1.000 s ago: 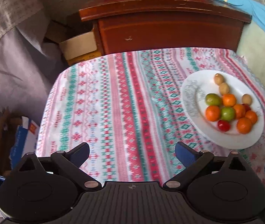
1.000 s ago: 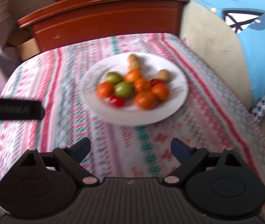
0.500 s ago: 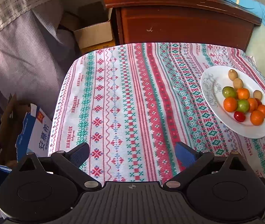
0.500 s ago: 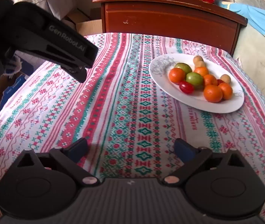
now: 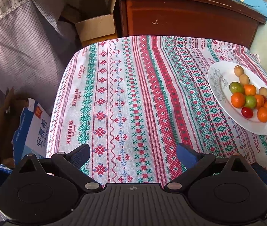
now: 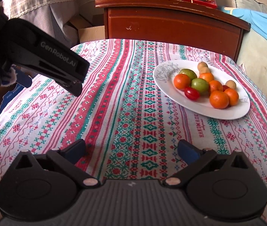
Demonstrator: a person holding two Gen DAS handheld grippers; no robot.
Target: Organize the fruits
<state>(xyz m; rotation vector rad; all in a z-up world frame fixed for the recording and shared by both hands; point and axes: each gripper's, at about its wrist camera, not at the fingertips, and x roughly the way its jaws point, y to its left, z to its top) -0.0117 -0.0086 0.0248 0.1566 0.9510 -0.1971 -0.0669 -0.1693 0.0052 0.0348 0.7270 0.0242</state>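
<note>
Both our claws hang over counter in red-green-white patterned woven cloth (image 6: 133, 113), nothing gripped. Left claw (image 5: 133, 153): blue pads spread wide, only cloth between. Right claw (image 6: 131, 150): pads wide apart too, empty. Fruit all piled on white oval ceramic plate (image 6: 227, 113) at counter's right side, well ahead of right claw: orange tangerines (image 6: 219, 99), two green round fruits (image 6: 199, 83), red cherry tomato (image 6: 191, 93), small tan round fruits (image 6: 202, 65). Dark brown wooden cabinet (image 6: 171, 22) stands behind counter.
</note>
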